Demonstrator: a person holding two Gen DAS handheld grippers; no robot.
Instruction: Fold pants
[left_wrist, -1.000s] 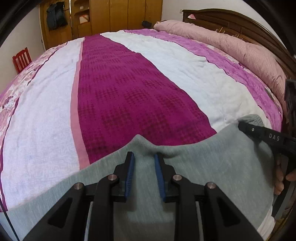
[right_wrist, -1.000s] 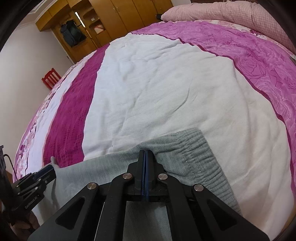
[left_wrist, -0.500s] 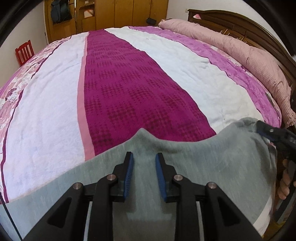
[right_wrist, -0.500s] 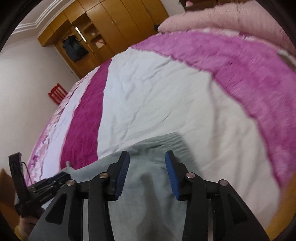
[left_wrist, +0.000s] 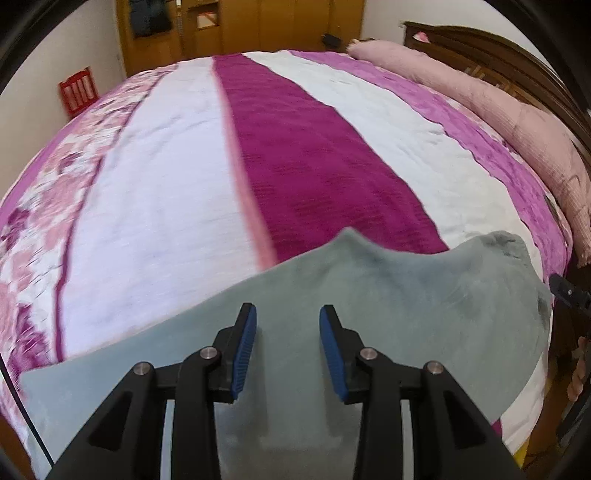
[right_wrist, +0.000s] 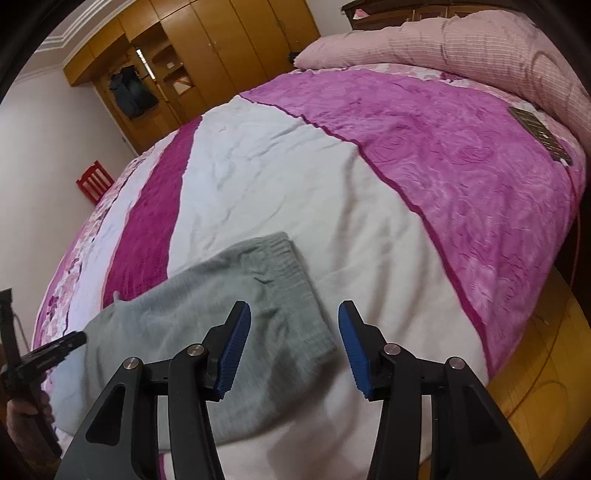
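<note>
Now both grippers hang above a pair of grey pants (left_wrist: 388, 306) spread along the near edge of a bed (left_wrist: 155, 206), its cover striped in white, magenta and pink. Seen from the left wrist, the left gripper (left_wrist: 288, 341) has its blue-padded fingers (left_wrist: 243, 343) parting over flat grey cloth, with no fabric pinched between them. Seen from the right wrist, the right gripper (right_wrist: 291, 347) is likewise opening: one pad sits above the ribbed waistband (right_wrist: 295, 280), the other above bare white bedcover, and nothing is held. The other tool and the person's hand show at the frame edges in both views.

The pants lie low and limp (a soft knit, by the look of the weave), with a small peak rising along the far edge in the left view and the waistband end lying flat toward the right. Such cloth is probably light, floppy and easy to drag, so it will likely sag and bunch wherever it is lifted from a single point. The thick elastic waistband looks the firmest place to pinch at the right; at the left, an edge or seam of the leg would give a better hold than the smooth middle. The fold appears unfinished, with more of the garment running out of sight below the left view.
</note>
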